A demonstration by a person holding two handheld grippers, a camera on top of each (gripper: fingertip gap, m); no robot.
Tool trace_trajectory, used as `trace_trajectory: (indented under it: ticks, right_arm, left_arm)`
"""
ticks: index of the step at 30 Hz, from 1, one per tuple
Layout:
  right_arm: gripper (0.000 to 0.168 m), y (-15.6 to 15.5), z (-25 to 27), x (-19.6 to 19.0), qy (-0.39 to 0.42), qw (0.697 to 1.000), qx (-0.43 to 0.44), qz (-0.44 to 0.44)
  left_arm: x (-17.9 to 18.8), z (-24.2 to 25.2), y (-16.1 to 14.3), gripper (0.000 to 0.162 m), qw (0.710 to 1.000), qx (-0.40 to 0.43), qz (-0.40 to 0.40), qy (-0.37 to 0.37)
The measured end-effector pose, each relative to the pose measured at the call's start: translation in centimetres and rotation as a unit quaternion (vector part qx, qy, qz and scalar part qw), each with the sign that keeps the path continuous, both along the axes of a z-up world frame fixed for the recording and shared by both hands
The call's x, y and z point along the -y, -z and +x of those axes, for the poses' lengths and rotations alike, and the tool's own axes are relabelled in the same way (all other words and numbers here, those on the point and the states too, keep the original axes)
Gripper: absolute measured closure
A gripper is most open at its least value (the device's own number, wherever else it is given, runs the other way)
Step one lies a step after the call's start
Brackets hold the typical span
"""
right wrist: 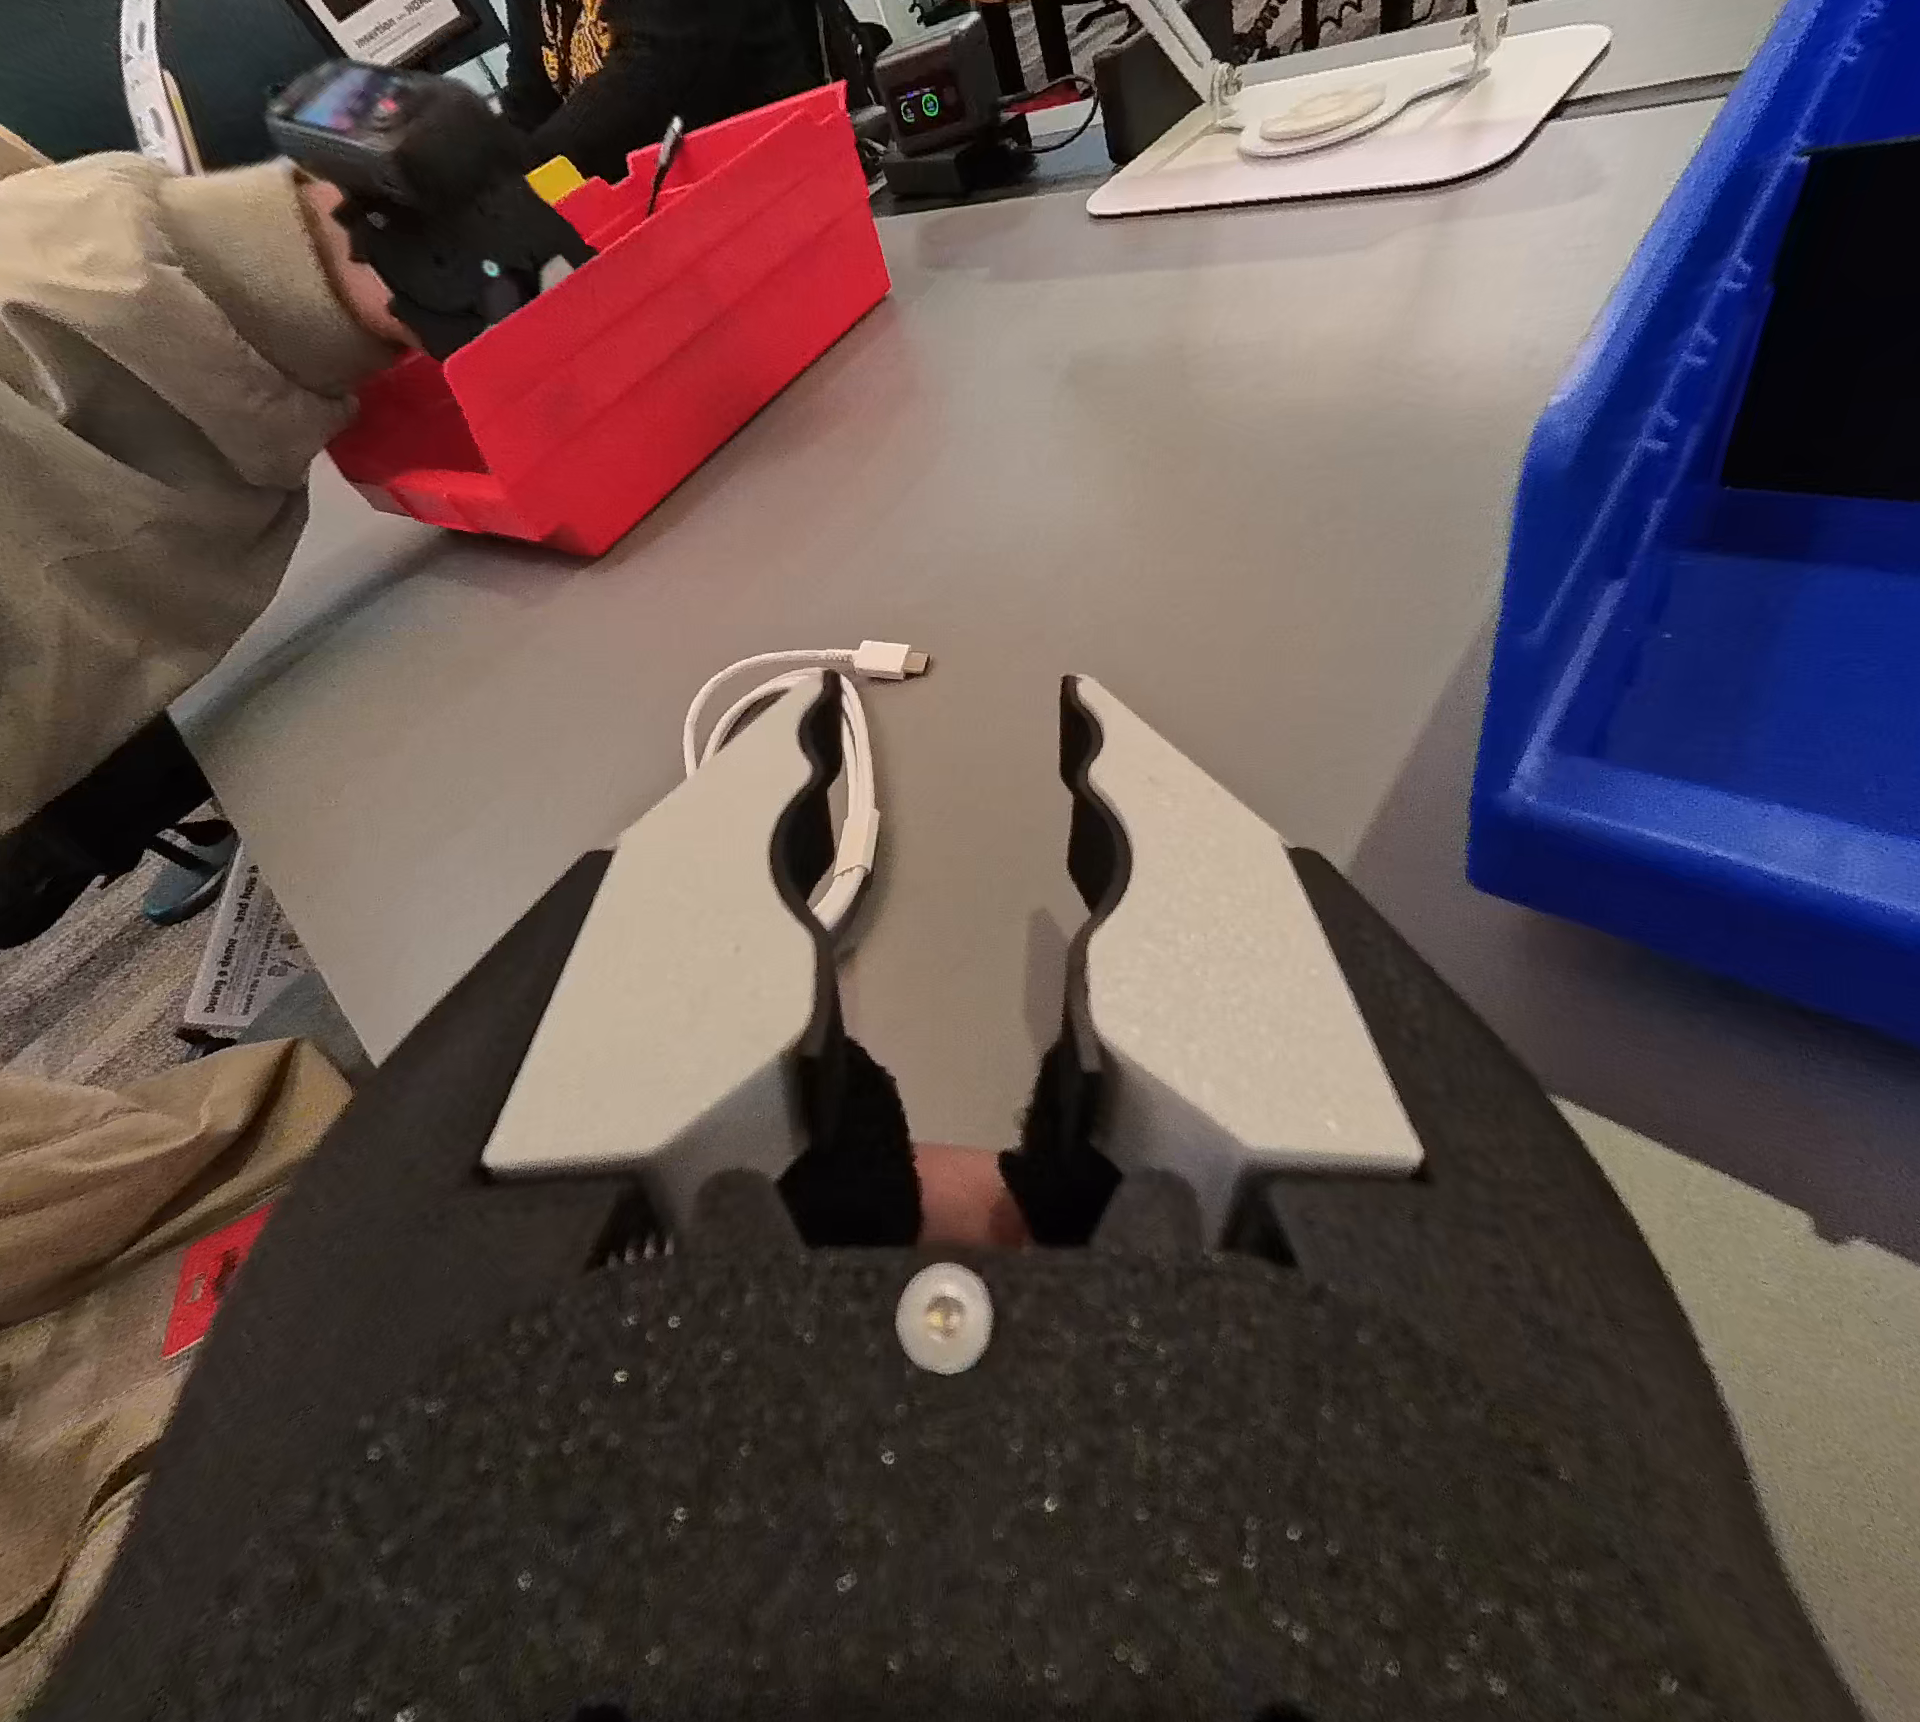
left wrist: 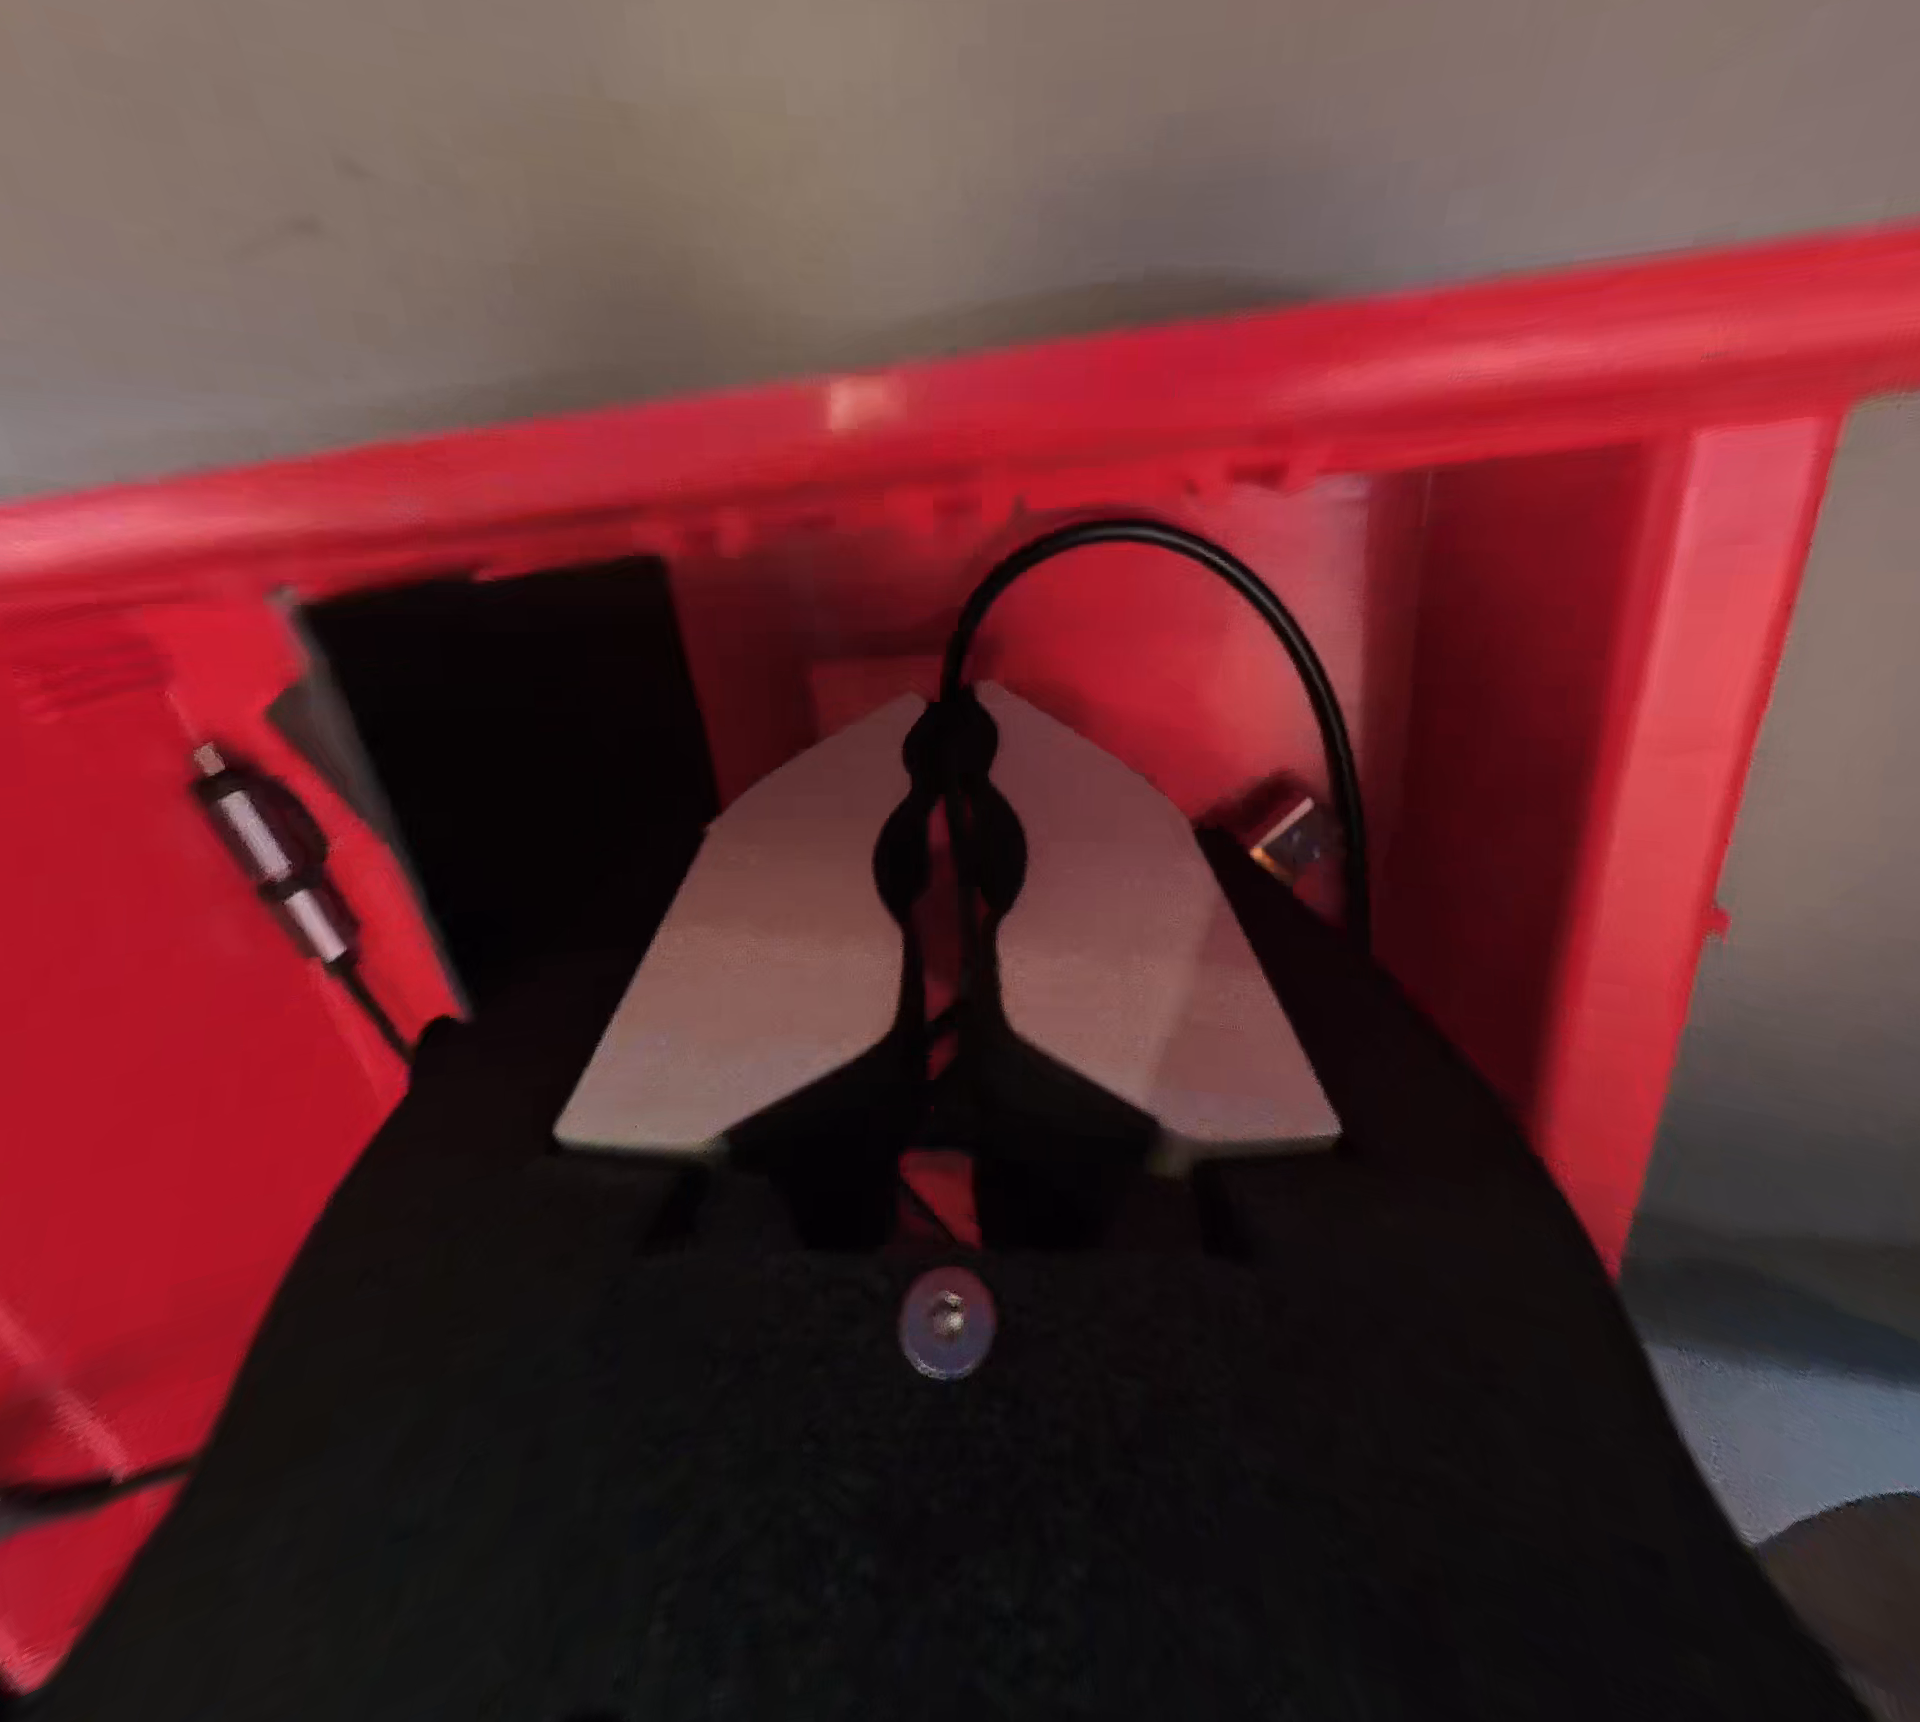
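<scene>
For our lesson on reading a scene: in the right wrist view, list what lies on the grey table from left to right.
Red bin → white cable → open right gripper → blue bin.

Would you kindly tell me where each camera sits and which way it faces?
Left wrist view: on the left hand-held gripper, looking into the red bin; its fingers pinch a black cable.
Right wrist view: on the right hand-held gripper, looking along the grey table over a white cable; a beige sleeve shows left.
Shared: the red bin, with the left hand-held gripper in it.
</scene>
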State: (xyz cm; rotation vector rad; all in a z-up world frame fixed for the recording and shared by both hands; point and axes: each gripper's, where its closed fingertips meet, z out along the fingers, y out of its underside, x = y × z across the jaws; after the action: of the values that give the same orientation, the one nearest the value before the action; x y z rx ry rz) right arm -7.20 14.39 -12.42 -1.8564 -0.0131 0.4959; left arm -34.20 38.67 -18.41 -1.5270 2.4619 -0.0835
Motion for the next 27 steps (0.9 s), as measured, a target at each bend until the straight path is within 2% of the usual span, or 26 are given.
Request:
trace_trajectory:
  ticks: [4,9,13,16,18,20,22,24,25,27]
  right_arm:
    - [0.128,-0.3,0.1,0.4,0.006,1.0,0.0,0.004]
    - [0.128,-0.7,-0.3,0.6,0.007,1.0,0.008,0.011]
    - [0.128,-0.8,-0.4,0.8,0.008,1.0,0.013,0.014]
    - [0.128,-0.9,-0.1,1.0,0.014,1.0,0.015,0.016]
    - [0.128,-1.0,0.2,1.1,0.018,1.0,0.016,0.017]
    - [0.128,-1.2,0.4,1.3,0.023,0.999,0.015,0.02]
    - [0.128,-1.3,0.7,1.4,0.027,0.999,0.012,0.022]
    - [0.128,-1.2,0.7,1.6,0.027,0.999,0.011,0.021]
    - [0.128,-1.3,0.7,1.7,0.027,0.999,0.01,0.021]
    - [0.128,-1.3,0.7,1.8,0.024,0.999,0.01,0.021]
  left_arm:
    - [-0.3,-0.1,-6.1,0.161,0.994,0.1,0.016,-0.029]
    - [0.3,-0.5,-17.2,0.161,0.964,0.251,0.061,-0.064]
    - [4.2,0.9,-24.6,0.161,0.927,0.365,0.064,-0.055]
    - [8.8,3.1,-27.1,0.162,0.903,0.426,0.03,-0.051]
    - [12.3,5.1,-26.7,0.162,0.887,0.456,-0.031,-0.066]
    - [14.3,7.3,-24.2,0.162,0.868,0.466,-0.095,-0.14]
    - [14.9,8.5,-20.4,0.162,0.837,0.463,-0.154,-0.248]
    - [15.0,8.8,-16.3,0.162,0.788,0.466,-0.203,-0.348]
    - [15.2,8.7,-14.2,0.162,0.765,0.461,-0.223,-0.391]
    - [15.3,8.0,-10.9,0.162,0.74,0.452,-0.23,-0.443]
